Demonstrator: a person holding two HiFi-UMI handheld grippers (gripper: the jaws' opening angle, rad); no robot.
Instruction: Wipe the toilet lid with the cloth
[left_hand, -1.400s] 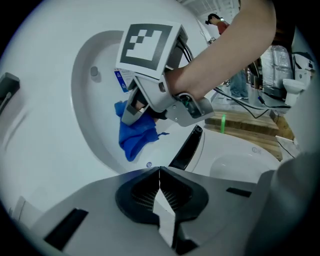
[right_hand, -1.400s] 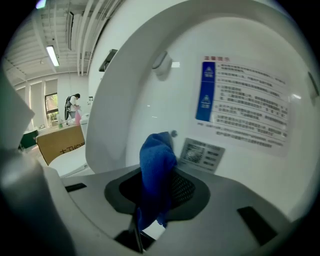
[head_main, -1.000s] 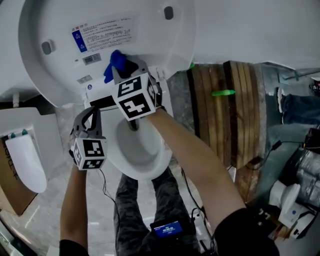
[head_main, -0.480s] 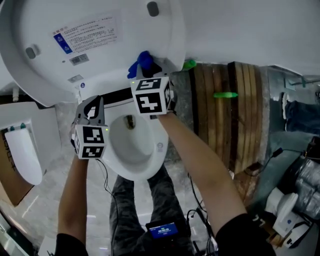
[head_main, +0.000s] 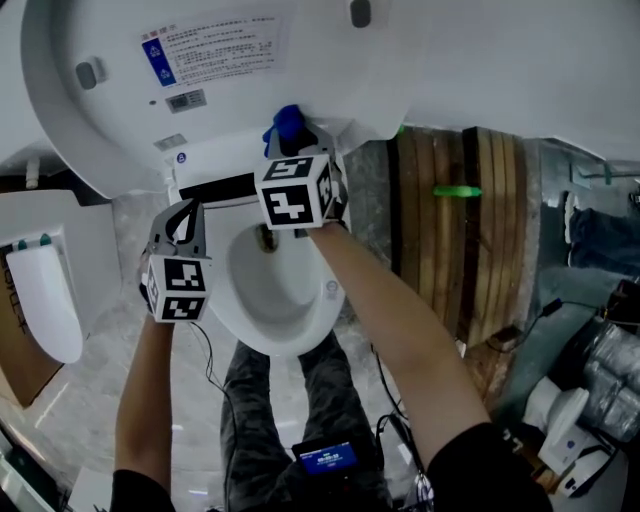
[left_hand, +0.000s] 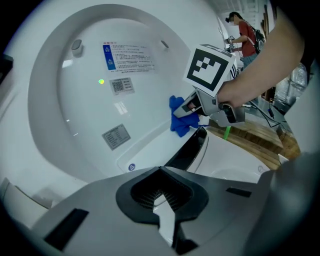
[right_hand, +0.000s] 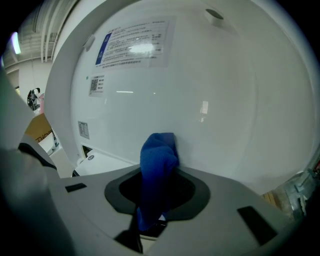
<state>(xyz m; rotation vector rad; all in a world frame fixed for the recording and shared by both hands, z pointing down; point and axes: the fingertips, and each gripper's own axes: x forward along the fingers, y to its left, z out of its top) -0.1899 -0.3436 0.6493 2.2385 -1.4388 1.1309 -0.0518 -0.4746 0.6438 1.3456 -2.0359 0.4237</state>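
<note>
Lid sticker (head_main: 215, 50): print too small to read.
Toilet lid (head_main: 110, 120): top runs off the head view's edge.
Cloth (right_hand: 157, 159): lower end buried between the jaws of the right gripper (right_hand: 152, 215); in the head view mostly behind that gripper.
Toilet bowl (head_main: 262, 300): far rim covered by the right gripper and forearm (head_main: 380, 330).
Handheld screen (head_main: 331, 458): contents unreadable.

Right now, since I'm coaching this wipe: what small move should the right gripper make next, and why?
Probably slide the right gripper up across the toilet lid, keeping contact. It is shut on the blue cloth, whose tip seems to meet the lid near its low edge, with most of the surface above.
</note>
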